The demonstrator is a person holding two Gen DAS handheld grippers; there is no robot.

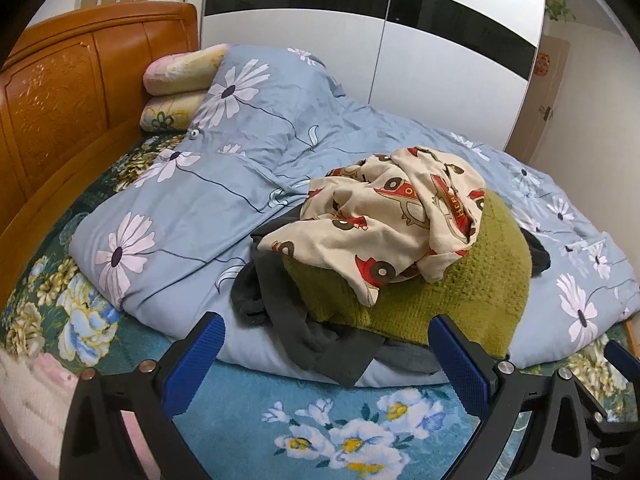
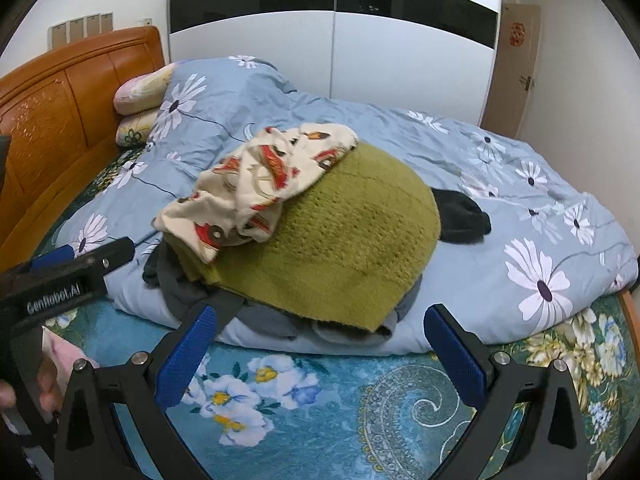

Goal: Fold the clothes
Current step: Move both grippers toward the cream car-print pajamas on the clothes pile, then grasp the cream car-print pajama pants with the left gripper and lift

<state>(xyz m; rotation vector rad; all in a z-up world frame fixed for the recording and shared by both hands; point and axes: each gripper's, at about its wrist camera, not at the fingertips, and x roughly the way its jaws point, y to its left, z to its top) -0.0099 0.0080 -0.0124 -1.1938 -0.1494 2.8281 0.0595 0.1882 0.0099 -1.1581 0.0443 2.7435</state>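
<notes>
A pile of clothes lies on the bed. On top is a cream garment with red cars. Under it is a green knitted sweater. Dark grey clothes stick out below, and a dark piece lies behind the sweater. My left gripper is open and empty, just short of the pile's near edge. My right gripper is open and empty, in front of the sweater's near edge. The left gripper's body shows at the left of the right wrist view.
A blue quilt with white flowers covers the bed under the pile. A teal floral sheet lies in front. Pillows and a wooden headboard are at the left. A white wardrobe stands behind.
</notes>
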